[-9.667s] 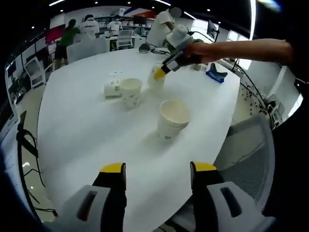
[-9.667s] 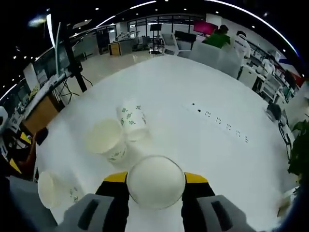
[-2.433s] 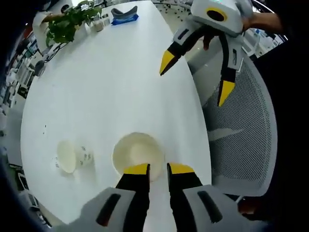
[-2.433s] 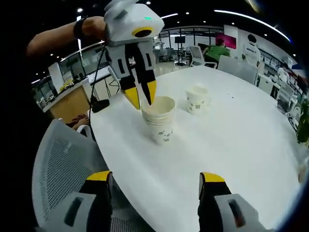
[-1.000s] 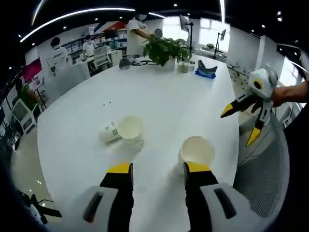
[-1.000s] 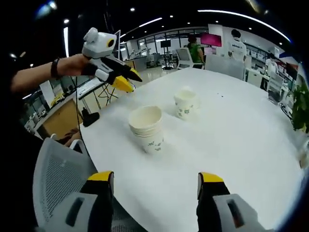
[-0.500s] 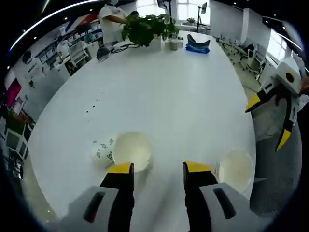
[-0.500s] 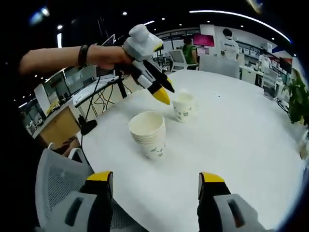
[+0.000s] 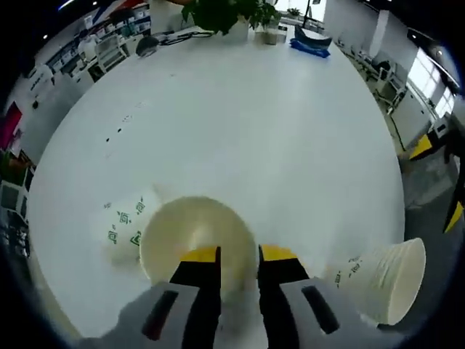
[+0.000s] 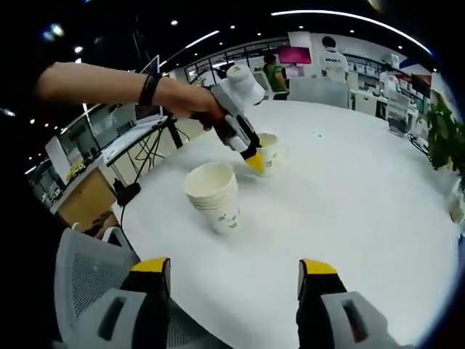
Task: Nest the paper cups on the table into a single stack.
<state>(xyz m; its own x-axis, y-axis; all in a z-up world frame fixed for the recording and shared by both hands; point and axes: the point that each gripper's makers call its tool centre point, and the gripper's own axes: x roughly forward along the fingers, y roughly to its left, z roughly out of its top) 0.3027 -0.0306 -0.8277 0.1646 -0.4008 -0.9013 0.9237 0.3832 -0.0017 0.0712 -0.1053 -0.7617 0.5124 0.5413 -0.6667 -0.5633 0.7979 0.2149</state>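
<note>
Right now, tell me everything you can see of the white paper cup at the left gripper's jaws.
The white paper cup with green printed marks stands upright on the round white table, mouth open and apparently empty. The left gripper has its yellow-tipped jaws nearly closed at the near rim, apparently pinching the wall. A second cup with green marks lies on its side against it. In the right gripper view it sits beyond the stack of nested paper cups.

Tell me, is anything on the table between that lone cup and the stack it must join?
Nothing visible: in the right gripper view only bare white table lies between the lone cup, where the left hand-held gripper is, and the stack.
</note>
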